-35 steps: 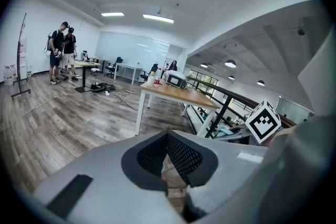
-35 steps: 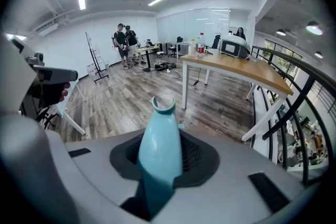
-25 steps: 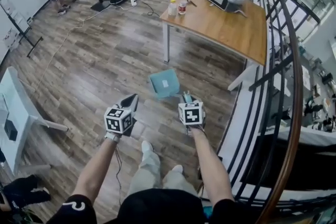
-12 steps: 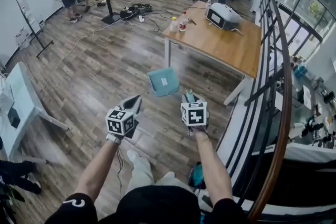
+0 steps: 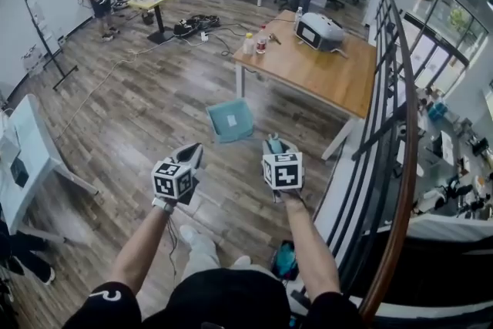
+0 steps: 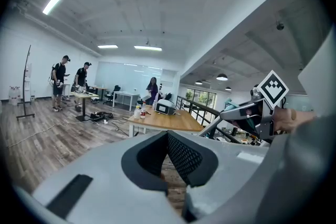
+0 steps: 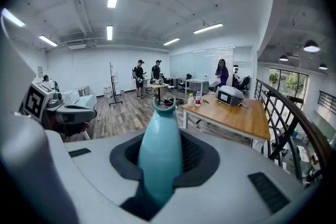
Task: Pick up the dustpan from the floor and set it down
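Raised higher, the dustpan hangs from the right claw, clamped on its handle. At nine o'clock the left claw is closed, empty; lower the dustpan level.

A teal plastic dustpan bore one small white label. The grey left gripper and grey right gripper showed black pads, and each bore black-and-white square markers. Below lay a grey-brown wood-grain plank floor and a honey-toned wooden table on white legs.
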### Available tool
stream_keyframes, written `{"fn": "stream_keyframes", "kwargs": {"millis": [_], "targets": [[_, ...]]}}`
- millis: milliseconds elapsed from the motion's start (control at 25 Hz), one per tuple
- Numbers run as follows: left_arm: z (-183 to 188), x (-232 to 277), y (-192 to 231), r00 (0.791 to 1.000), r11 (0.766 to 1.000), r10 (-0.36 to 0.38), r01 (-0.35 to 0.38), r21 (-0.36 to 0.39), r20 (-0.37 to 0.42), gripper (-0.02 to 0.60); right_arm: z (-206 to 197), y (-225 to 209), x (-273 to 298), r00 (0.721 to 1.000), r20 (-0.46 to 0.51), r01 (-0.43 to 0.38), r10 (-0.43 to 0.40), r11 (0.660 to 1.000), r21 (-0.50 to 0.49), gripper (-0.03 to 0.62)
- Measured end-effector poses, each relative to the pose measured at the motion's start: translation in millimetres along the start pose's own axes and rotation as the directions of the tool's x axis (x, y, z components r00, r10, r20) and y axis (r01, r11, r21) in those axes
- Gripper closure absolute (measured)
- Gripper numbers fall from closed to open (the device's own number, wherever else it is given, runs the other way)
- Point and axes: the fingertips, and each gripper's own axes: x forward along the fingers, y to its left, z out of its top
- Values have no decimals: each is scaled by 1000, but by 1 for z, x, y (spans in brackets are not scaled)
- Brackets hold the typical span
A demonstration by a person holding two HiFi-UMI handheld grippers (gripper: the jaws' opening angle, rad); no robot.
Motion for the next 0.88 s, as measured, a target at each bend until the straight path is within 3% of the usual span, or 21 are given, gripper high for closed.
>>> {"fn": "stream_keyframes", "kwargs": {"millis": [440,880], "targets": [[-4,0,-28,1000,1000,-21,21,-14,2,584,-4,-14,-20,1000,23,0,0,1000,-10,511],[-4,-6,-29,1000,1000,-13,13,-3,-2,584,-10,-19,-23,1000,28,6,-6,1000,-4,511]]}}
